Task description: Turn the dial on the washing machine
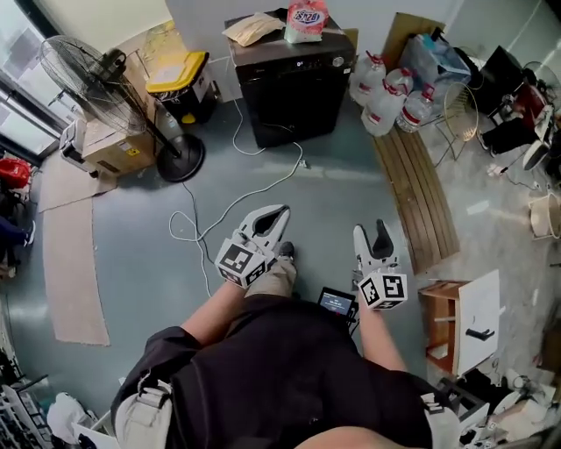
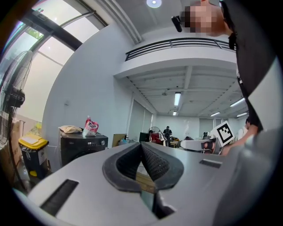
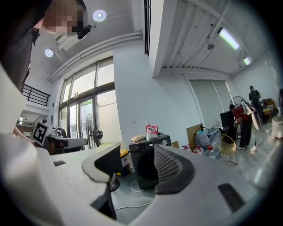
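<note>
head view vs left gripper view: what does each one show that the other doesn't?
Head view only: the floor, with a white cable, wooden slats and water jugs.
Left gripper view only: the left gripper jaws close up, tips together with nothing between them, plus ceiling lights and people far down the room.
Both: the black washing machine, the pink bag on top of it, and the yellow-lidded bin beside it.

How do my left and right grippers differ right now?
The left gripper has jaws shut, tips touching; the right gripper has jaws apart. The left gripper angles rightward; the right gripper points straight ahead. Both hold nothing, well short of the washing machine.
</note>
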Demonstrator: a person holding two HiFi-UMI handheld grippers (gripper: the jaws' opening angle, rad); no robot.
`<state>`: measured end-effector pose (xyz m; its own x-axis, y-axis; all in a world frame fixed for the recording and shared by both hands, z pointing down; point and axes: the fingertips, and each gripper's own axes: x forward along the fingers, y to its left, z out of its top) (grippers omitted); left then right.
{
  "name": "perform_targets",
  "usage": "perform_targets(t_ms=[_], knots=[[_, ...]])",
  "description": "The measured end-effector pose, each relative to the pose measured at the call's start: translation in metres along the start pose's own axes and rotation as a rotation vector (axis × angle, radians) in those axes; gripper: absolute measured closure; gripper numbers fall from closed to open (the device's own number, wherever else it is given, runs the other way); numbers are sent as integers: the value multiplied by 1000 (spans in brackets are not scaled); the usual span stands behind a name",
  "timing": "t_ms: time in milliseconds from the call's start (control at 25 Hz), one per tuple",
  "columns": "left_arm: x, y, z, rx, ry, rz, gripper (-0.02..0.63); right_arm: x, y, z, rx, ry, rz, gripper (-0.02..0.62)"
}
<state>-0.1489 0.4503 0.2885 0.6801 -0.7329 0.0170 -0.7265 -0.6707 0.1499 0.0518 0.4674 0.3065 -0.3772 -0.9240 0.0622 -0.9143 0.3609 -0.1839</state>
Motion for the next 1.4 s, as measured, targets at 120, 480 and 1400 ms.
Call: perform_targets(t_ms=[120,480,1400], knots=[[29,21,4,-18,-20,-7,611,25,-12,4,-11,9,1,354],[121,110,47,-12,-93,-38,611,142,-48,56,-41,-26,-17,354],[345,257,40,-128,-32,67,611,405,-173,74,43,37,156,354]])
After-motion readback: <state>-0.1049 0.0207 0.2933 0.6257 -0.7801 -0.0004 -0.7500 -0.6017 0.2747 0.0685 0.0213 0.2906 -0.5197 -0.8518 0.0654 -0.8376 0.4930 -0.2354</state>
